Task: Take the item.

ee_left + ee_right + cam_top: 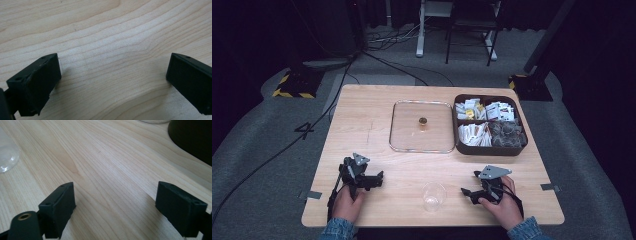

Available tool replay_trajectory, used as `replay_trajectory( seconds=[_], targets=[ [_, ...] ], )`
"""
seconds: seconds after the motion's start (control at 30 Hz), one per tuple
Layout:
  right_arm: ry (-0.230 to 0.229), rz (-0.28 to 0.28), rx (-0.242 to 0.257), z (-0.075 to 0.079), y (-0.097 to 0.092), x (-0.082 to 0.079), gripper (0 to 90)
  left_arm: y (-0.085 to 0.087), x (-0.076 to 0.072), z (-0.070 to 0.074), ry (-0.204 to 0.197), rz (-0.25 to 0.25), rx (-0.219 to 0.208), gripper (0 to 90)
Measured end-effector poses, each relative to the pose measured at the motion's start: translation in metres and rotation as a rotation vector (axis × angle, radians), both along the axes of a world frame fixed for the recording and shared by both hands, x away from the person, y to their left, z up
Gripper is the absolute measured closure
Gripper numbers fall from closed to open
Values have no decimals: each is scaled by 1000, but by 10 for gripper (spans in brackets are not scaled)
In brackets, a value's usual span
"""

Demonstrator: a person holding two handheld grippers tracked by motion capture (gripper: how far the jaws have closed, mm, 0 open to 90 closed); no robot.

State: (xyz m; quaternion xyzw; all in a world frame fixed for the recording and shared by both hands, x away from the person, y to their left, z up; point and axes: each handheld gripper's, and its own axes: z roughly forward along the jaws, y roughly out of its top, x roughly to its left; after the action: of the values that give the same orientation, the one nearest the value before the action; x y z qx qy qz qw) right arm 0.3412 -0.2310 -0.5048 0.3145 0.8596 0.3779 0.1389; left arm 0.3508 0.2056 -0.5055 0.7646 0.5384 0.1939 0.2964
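A clear plastic cup (434, 195) stands near the table's front edge, between my two hands. My left gripper (374, 180) rests low at the front left, jaws wide apart over bare wood (112, 67), holding nothing. My right gripper (468, 193) sits at the front right, just right of the cup, open as well, with bare wood between its jaws. The cup's edge (6, 155) shows at the far left of the right gripper view.
A clear square lid (422, 126) with a small brass knob lies flat at the table's middle back. To its right stands a dark brown compartment box (490, 148) with several packets and sachets. The box's dark wall (192, 137) shows at the top right of the right gripper view.
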Motion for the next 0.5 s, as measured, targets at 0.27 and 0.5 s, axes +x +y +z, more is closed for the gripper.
replay_trajectory(
  seconds=[0.27,0.5],
  targets=[
    [13,-11,48,2,-5,-1,247,-1,0,0,-2,5,-3,0],
    [71,-28,23,20,-8,-4,371,-1,0,0,-2,6,-3,0]
  ],
)
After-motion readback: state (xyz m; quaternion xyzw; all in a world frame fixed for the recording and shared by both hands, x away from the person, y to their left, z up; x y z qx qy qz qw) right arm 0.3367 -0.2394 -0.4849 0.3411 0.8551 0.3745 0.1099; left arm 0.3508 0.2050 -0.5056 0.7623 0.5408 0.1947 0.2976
